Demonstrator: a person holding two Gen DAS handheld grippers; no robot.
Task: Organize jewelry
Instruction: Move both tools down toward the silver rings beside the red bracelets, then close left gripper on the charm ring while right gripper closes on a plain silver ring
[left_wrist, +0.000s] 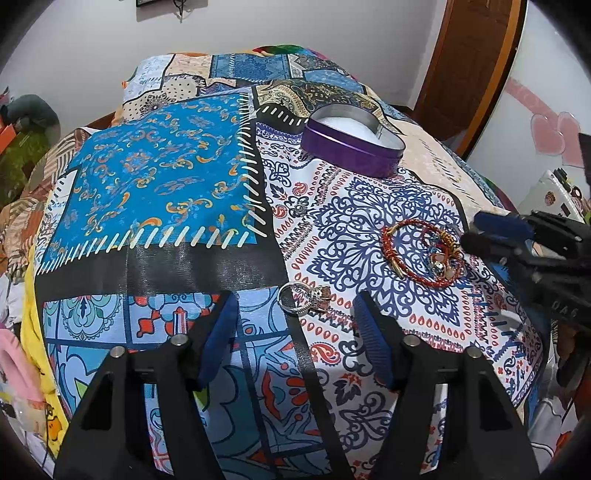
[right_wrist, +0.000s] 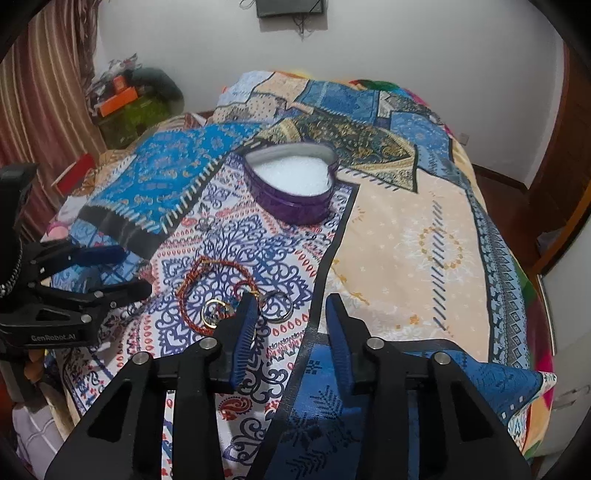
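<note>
Jewelry sits on the patterned bedspread (left_wrist: 177, 184). Red beaded bracelet (left_wrist: 417, 251) lies looped on the white/blue mandala patch, w/ small charms or rings bunched at its 3 o'clock side. Silver ring (left_wrist: 295, 297) w/ a stone cluster lies apart at the bracelet's 8 o'clock, just ahead of the left gripper (left_wrist: 293, 314). A small silver piece (left_wrist: 298, 210) sits further up the cloth, toward 11 o'clock from the bracelet; too small to ID. Purple heart-shaped tin (left_wrist: 351, 147), open, white lining, sits at 12 o'clock, well apart.

Right wrist view shows what left doesn't: a gold ring (right_wrist: 213, 313) inside the bracelet (right_wrist: 207, 291) loop and a silver ring (right_wrist: 279, 308) just beside it, both close to the right gripper (right_wrist: 291, 312). It doesn't clearly show the stone-cluster ring. Left view alone shows a wooden door at 1 o'clock and pink heart stickers; right view shows striped curtains at 9 o'clock and clutter in the far corner.

White walls around the bed.

Left gripper: fingers wide apart, holding nothing, above the cloth. Right gripper: fingers apart, empty; left fingertip (right_wrist: 248, 306) overlaps the bracelet's charm end, contact can't tell.
</note>
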